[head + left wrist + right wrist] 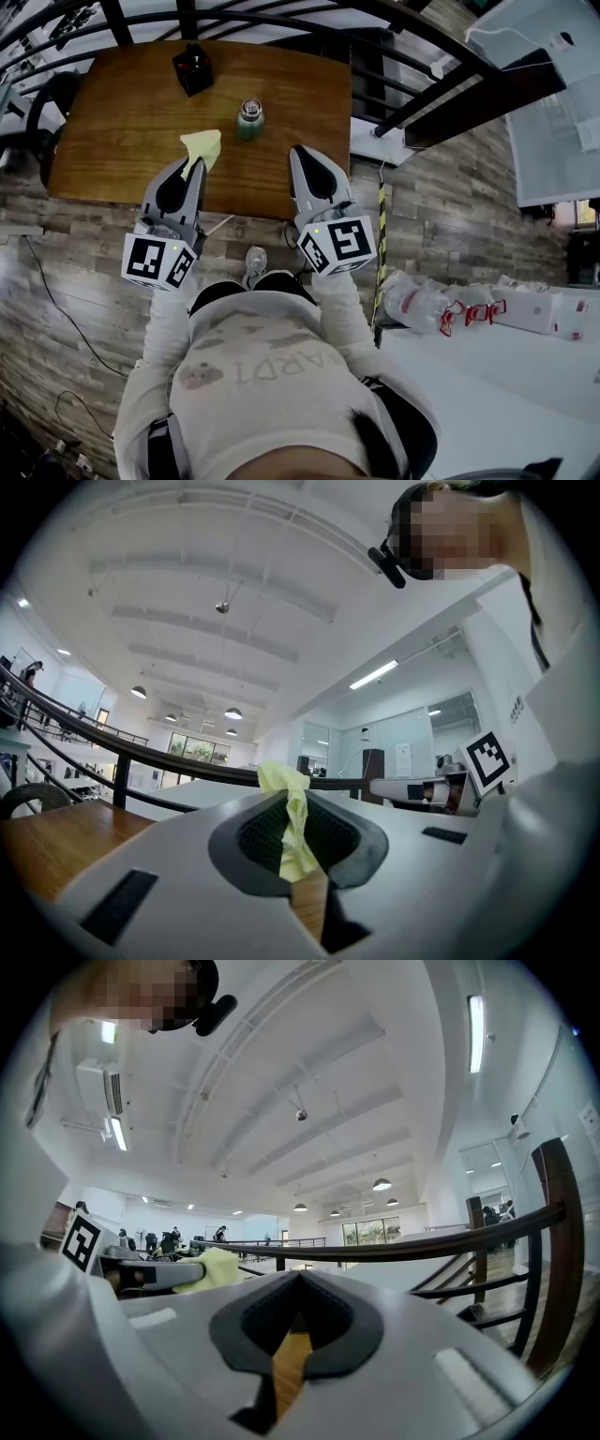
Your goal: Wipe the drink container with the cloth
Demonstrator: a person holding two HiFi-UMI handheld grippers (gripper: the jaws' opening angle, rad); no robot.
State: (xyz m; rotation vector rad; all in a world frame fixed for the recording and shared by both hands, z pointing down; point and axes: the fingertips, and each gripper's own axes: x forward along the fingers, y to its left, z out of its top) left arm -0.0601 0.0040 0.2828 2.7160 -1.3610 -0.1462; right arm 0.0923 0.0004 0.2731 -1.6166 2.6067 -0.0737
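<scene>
Left gripper (195,167) is pinching cloth (204,145); right gripper (305,157) is closed and empty. Drink container (249,120) at twelve o'clock is standing unbraced, so wiping could topple it.

The head view looks steeply down onto the table (112,131). Each gripper view sits close behind its jaws, tilted up at the ceiling (234,602). Both show probably the same railing (169,755); the right one also catches the left gripper (187,1272) and cloth (223,1265).

Shirt lettering (272,367) — faint, illegible
</scene>
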